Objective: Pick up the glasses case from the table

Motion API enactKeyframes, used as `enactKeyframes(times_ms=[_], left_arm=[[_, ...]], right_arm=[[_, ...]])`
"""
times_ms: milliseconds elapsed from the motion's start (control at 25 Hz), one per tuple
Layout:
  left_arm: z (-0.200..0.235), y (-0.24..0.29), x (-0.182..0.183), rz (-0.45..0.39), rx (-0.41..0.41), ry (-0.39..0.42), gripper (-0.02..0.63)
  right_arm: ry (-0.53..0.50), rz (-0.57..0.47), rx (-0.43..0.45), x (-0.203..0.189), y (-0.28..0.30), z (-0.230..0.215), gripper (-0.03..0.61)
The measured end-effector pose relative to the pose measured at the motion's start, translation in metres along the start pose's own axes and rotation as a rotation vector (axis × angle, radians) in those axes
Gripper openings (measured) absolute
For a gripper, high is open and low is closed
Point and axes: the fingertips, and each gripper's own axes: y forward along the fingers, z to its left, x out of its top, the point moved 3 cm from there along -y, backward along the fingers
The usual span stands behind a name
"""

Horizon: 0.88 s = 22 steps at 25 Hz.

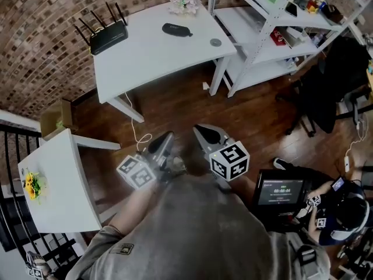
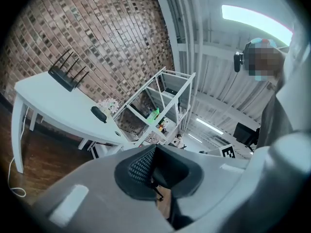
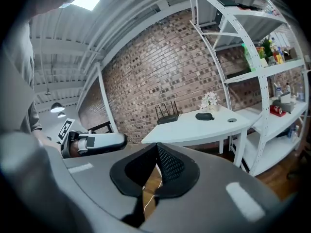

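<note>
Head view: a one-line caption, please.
Left gripper and right gripper, both shut, face the glasses case on the white table.

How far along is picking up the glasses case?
Nothing is done yet: the glasses case lies on the white table, untouched. Nothing is in hand: the left tongs and right tongs are shut and empty, over the floor short of the table. Remaining: reach it, open, grip, lift.

Right tool (image 3: 155, 150) jaws together, empty, glasses case (image 3: 204, 116) on white table (image 3: 192, 129), router (image 3: 167, 118) to its left
</note>
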Motion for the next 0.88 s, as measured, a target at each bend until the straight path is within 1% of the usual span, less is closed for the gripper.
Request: enactKeyframes(times_ms=[160, 320, 480, 600, 760, 880], left_arm=[[0.034, 0.014, 0.026, 0.02, -0.029, 0.0, 0.0], [0.063, 0.019, 0.045, 0.034, -0.036, 0.012, 0.0], [0.075, 0.023, 0.053, 0.048, -0.032, 0.009, 0.0], [0.082, 0.036, 0.059, 0.057, -0.03, 0.008, 0.0], [0.096, 0.056, 0.066, 0.044, -0.036, 0.021, 0.0], [0.109, 0.077, 0.078, 0.028, -0.013, 0.032, 0.0]], right_arm=[[0.001, -0.017, -0.038, 0.02, 0.035, -0.008, 0.011], [0.005, -0.013, -0.055, 0.026, 0.065, -0.007, 0.011], [-0.003, 0.026, -0.05, 0.027, 0.081, -0.006, 0.011], [-0.011, 0.031, -0.05, 0.033, 0.092, -0.015, 0.011], [-0.014, 0.025, -0.039, 0.042, 0.108, -0.034, 0.011], [-0.011, 0.021, -0.015, 0.052, 0.126, -0.056, 0.011]])
